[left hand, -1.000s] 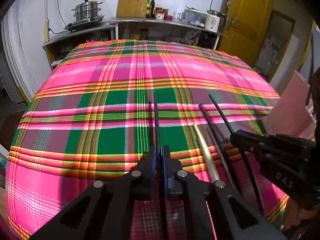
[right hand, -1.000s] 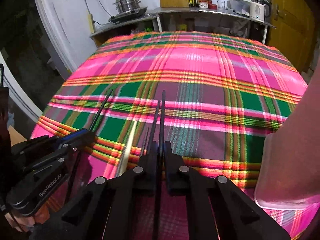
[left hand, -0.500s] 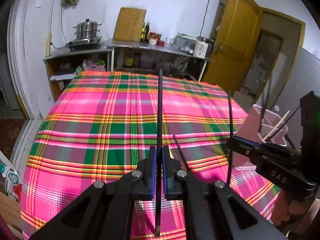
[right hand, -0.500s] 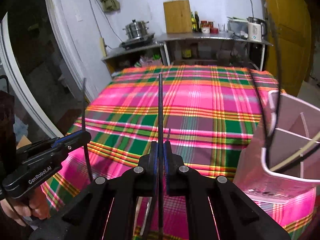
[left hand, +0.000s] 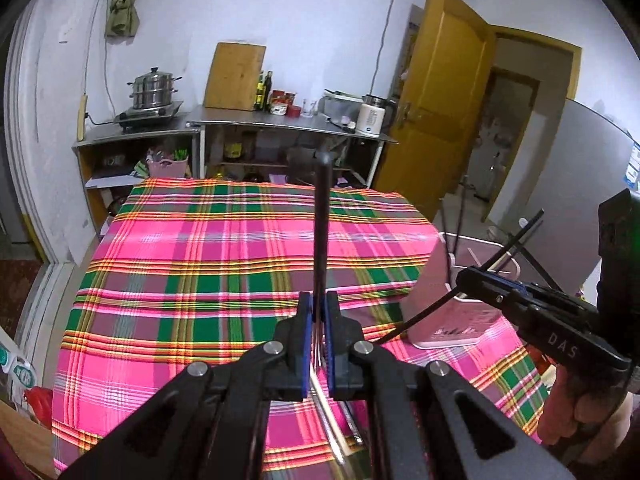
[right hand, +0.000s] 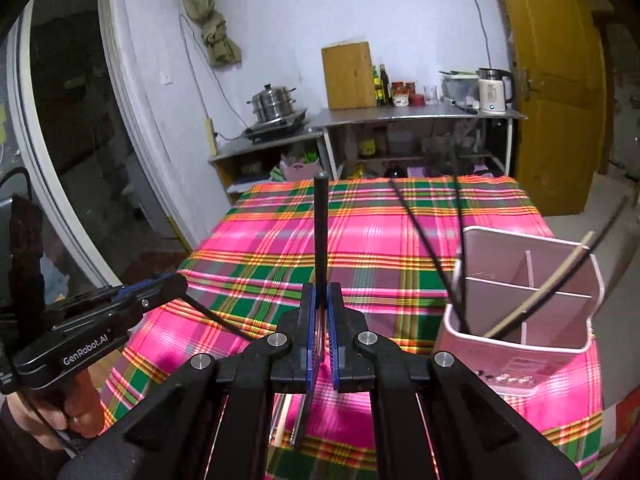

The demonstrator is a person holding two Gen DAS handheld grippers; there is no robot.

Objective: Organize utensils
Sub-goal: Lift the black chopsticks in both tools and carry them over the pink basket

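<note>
Chopsticks: left gripper clamps one; right gripper clamps another, probably; both beside the pink holder.

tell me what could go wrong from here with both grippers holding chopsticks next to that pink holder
1. Each gripper, left and right, is shut on one thin black chopstick near its lower part, so either stick might pivot or slip.
2. The pink holder already has sticks leaning out; a new one could snag them or tip it.
3. The grippers are close together and might collide.
</note>
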